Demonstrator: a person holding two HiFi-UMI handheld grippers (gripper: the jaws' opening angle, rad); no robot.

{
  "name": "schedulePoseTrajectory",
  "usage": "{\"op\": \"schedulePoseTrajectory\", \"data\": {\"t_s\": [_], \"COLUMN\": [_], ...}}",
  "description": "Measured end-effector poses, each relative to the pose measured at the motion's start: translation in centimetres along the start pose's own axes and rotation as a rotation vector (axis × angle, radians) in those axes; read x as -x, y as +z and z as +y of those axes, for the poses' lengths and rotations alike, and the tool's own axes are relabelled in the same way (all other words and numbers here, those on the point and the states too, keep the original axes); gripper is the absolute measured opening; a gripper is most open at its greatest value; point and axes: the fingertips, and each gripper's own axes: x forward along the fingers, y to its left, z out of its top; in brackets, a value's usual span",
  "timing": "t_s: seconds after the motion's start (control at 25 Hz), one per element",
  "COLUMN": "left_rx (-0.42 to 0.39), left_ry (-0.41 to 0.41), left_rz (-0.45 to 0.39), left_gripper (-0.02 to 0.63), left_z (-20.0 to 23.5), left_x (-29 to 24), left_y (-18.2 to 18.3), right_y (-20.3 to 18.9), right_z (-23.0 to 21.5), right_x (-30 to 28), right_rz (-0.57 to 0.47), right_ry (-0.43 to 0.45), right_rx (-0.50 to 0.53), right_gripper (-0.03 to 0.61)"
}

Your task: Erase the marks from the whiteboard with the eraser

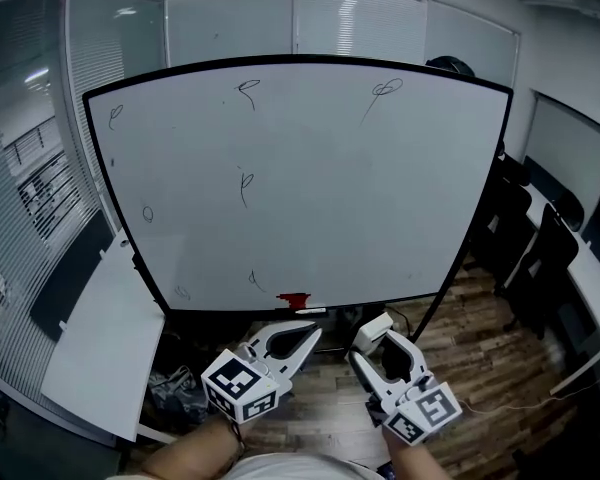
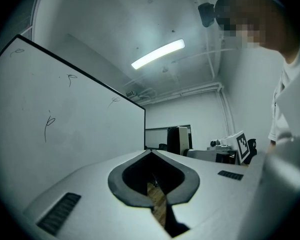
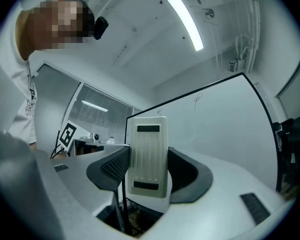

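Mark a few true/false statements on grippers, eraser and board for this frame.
1. The right gripper is shut on the eraser. True.
2. The left gripper holds a marker. False: its jaws are together with nothing between them.
3. The board is wiped clean. False: several marks are scattered over it, from near the top edge down to the bottom.
4. In the head view both grippers hang below the board's lower edge, so the eraser is not on its surface. True.
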Motion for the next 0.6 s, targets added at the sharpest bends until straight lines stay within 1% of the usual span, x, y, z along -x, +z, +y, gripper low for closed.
{"op": "schedulePoseTrajectory", "data": {"t_s": [0.16,0.28,0.4,0.6], "left_rx": [0.011,0.022,0.021,0.014], "left_ry": [-0.01,-0.019,-0.019,0.01], "left_rz": [0.004,0.014,0.014,0.008], "left_gripper": [0.006,0.006,0.006,0.006], "left_z": [1.7,2.6,3.3,4.8], "left_x": [-1.0,-2.6,-4.7,-8.9], "left_y": [-0.4,-1.0,-1.2,-0.9], "right_y": [-0.6,-0.5,-0.3,0.3], "right_z": [-1.2,-2.8,-5.1,-9.9], "right_x": [-1.4,-1.9,-2.3,-3.2], "right_rz": [0.011,0.013,0.011,0.009], "right_ry": [-0.012,-0.023,-0.021,0.008], "right_rx": [-0.005,0.014,0.025,0.026], "right_gripper": [0.242,0.242,0.242,0.242]}}
